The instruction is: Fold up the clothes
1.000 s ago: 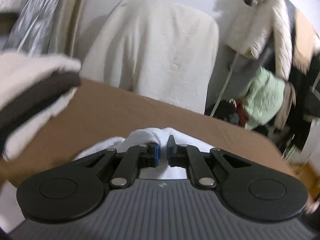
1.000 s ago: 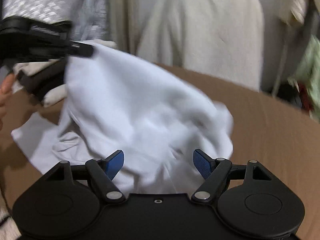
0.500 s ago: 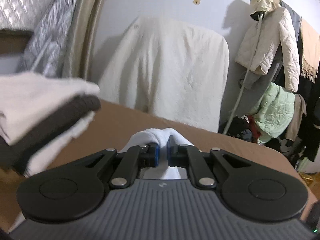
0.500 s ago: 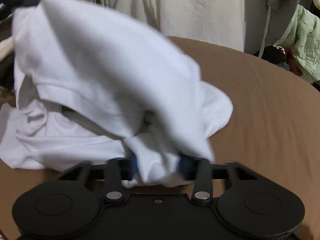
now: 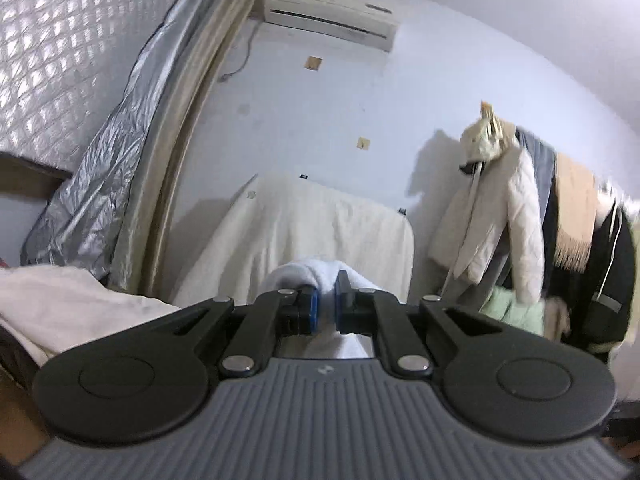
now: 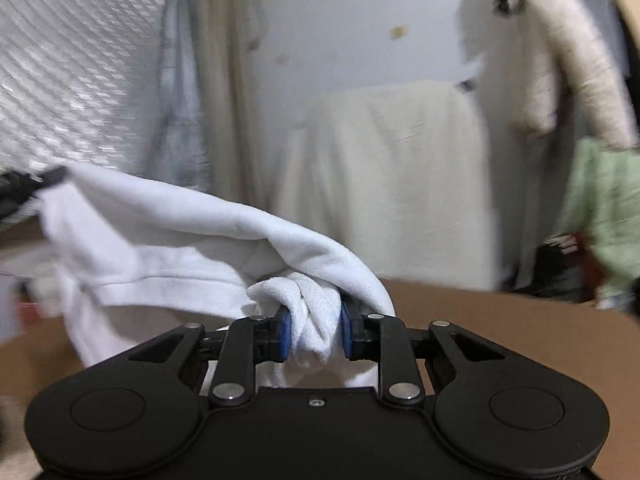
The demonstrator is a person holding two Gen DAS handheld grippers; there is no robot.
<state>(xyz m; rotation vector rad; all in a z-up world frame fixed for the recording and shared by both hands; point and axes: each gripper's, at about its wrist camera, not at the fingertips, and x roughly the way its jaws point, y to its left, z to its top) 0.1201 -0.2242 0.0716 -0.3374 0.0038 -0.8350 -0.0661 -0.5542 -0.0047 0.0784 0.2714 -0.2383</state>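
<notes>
Both tongs are pinching the white garment [image 6: 168,220] above the table [image 6: 500,320]: right gripper [image 6: 313,334] clamping a bunched wad, left gripper [image 5: 325,305] a fold. It looks soft, light and floppy; edges seem better holds.

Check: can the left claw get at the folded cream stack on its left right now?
Probably not as things stand. The left claw is shut on the white garment, so it has no free grip. The cream stack lies close on its left with nothing between them.
</notes>
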